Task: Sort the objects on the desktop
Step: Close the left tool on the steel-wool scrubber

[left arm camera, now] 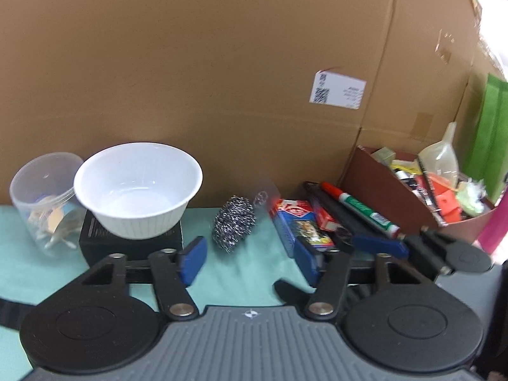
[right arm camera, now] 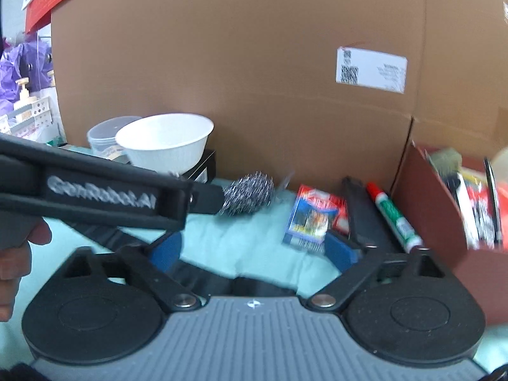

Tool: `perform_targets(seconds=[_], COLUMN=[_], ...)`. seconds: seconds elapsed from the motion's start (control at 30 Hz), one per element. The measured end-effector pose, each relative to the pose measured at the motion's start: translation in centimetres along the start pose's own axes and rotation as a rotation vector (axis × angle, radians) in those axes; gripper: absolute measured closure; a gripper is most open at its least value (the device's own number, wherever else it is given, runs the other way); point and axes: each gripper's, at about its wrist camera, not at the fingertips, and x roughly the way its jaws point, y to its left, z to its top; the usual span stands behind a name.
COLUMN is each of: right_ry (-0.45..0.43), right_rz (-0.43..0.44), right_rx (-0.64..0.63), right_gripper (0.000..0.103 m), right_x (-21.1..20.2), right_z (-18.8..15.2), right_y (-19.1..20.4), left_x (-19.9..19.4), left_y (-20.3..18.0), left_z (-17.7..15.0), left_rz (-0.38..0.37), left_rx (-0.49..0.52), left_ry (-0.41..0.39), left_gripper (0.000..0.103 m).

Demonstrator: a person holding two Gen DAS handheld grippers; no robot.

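Observation:
A steel wool scourer (left arm camera: 234,226) lies on the teal cloth (left arm camera: 241,282), just ahead of my left gripper (left arm camera: 249,258). That gripper is open and its blue pads stand clear of the scourer on both sides. In the right wrist view the left gripper's black finger (right arm camera: 206,197) reaches across to the scourer (right arm camera: 250,193). My right gripper (right arm camera: 254,250) is open with only cloth between its pads. A blue card pack (right arm camera: 306,219) lies just ahead of its right finger. Beside the pack lie a red pack (left arm camera: 325,219), a black bar (left arm camera: 346,219) and a red-and-green marker (left arm camera: 362,209).
A white bowl (left arm camera: 139,187) sits on a black box (left arm camera: 127,243) at the left, next to a clear plastic jar (left arm camera: 44,197). A brown box (left arm camera: 390,197) full of assorted items stands at the right. A tall cardboard wall (left arm camera: 222,79) closes the back.

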Motion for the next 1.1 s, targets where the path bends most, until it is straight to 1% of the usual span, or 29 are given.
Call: perform_targets(seconds=[0.03,0.07,0.1,0.13,0.2,0.23,0.27,0.33,0.47,0.5,0.53,0.57,0.6,0.67,0.73,0.77,0.83,0.9,0.97,1.03,1.1], right_ry=[0.0,0.001,0.005,0.011,0.026,0.026,0.019,0.016,0.013,0.011,0.011,0.011,0.011,0.013,0.001,0.001,-0.005,0.007,0.023,0.038,0.057], right_rz=[-0.01,-0.022,-0.033,-0.045,-0.084,-0.102,-0.111,-0.113,-0.129,-0.133,-0.135,-0.137,-0.141,-0.159,-0.166,-0.162,-0.134,-0.081,-0.031,-0.006,0.001], right_rx=[-0.016,-0.037,-0.071,-0.107,-0.172,-0.189,-0.19,-0.166,-0.152,-0.152,-0.152,-0.152,-0.154,-0.158,-0.134,-0.116,-0.057,-0.013,-0.013,-0.025,-0.007], right_gripper=[0.021,0.025,0.028,0.035,0.039,0.043,0.044,0.045,0.05,0.051,0.052,0.053,0.055,0.058,0.058,0.058,0.058,0.059,0.061,0.066,0.069], right_x=[0.4,0.9,1.4,1.7,2.3,2.4,2.4,2.4,3.0,3.2,3.3,3.4,3.6,3.9,3.6,3.5,3.5,4.0,4.7,5.5,6.7], right_z=[0.3,0.5,0.7,0.8,1.1,1.2,1.3,1.6,2.2,2.3,2.5,2.6,2.7,2.8,3.0,3.1,3.4,3.9,4.3,4.4,4.7], right_y=[-0.1,-0.2,-0.3,-0.3,-0.4,-0.5,-0.8,-1.6,-2.7,-2.9,-3.1,-3.2,-3.3,-3.7,-4.4,-4.8,-5.6,-5.9,-5.2,-4.6,-4.4], left_x=[0.5,1.0,1.5,1.9,2.5,2.8,3.1,3.4,4.4,4.7,5.1,5.4,5.5,5.6,5.6,5.7,5.9,6.1,6.1,6.4,6.8], left_y=[0.0,0.0,0.1,0.1,0.2,0.3,0.4,0.6,0.7,0.9,1.2,1.5,1.9,2.3,2.7,2.9,2.8,2.0,1.3,1.1,1.5], left_z=[0.1,0.1,0.0,0.0,-0.1,-0.1,-0.2,0.1,0.6,0.8,0.9,1.0,1.1,1.0,0.6,0.5,0.5,0.5,0.2,0.1,0.1], left_rz=[0.006,0.012,0.019,0.023,0.015,0.007,-0.001,-0.004,0.014,0.018,0.012,-0.01,-0.024,-0.007,0.023,0.029,0.015,-0.003,-0.018,0.006,0.033], left_rx=[0.009,0.016,0.02,0.02,0.017,0.017,0.007,-0.009,-0.029,-0.035,-0.066,-0.092,-0.102,-0.085,-0.065,-0.068,-0.074,-0.044,-0.009,-0.001,-0.031], left_ry=[0.006,0.013,0.02,0.025,0.028,0.031,0.021,0.006,-0.022,-0.02,-0.001,0.015,0.027,0.056,0.049,0.051,0.058,0.066,0.066,0.059,0.052], left_gripper=[0.055,0.064,0.07,0.07,0.071,0.071,0.07,0.066,0.044,0.043,0.044,0.046,0.054,0.068,0.068,0.07,0.07,0.07,0.07,0.07,0.069])
